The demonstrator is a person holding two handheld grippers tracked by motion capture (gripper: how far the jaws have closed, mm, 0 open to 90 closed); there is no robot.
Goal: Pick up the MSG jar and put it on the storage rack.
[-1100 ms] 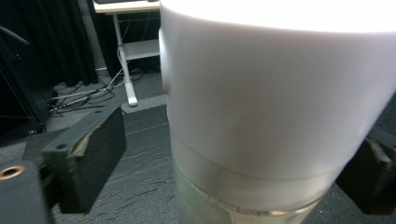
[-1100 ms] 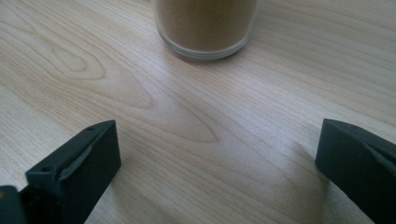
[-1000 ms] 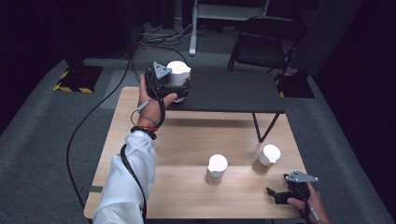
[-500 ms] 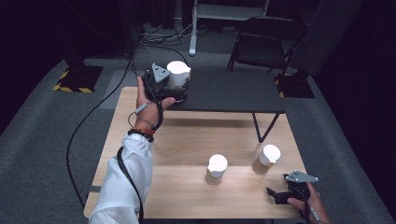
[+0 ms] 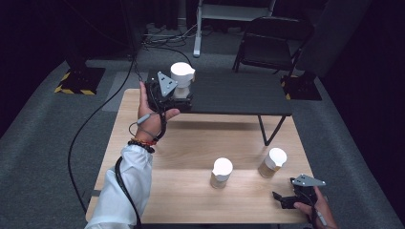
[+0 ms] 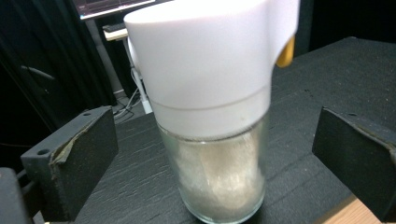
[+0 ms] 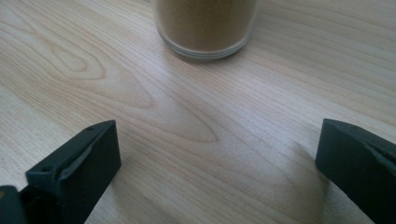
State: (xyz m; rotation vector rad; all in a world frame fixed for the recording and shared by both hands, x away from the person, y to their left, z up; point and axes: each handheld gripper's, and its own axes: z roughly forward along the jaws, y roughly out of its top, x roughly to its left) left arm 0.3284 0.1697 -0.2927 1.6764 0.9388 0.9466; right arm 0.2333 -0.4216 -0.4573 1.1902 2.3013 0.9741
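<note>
A glass jar with a white flip lid [image 5: 182, 78] stands on the black low table [image 5: 239, 93]; it holds pale powder [image 6: 219, 182]. My left gripper [image 5: 180, 95] is at the jar's base, one jaw on each side. Its jaws have just been opening, and in the left gripper view [image 6: 215, 154] both pads stand clear of the glass. My right gripper [image 5: 282, 199] rests open near the wooden table's front right corner. In the right gripper view [image 7: 217, 154] it has bare wood between its jaws and a jar of brown powder [image 7: 205, 23] ahead.
Two white-lidded jars of brown powder [image 5: 222, 172] [image 5: 273, 162] stand on the wooden table [image 5: 191, 143]. The black low table spans its far edge. A folding chair [image 5: 272, 43] and cables lie on the floor behind.
The left hand and gripper have shifted slightly toward the near side, and the jar stays on the black table. The right gripper has not moved.
</note>
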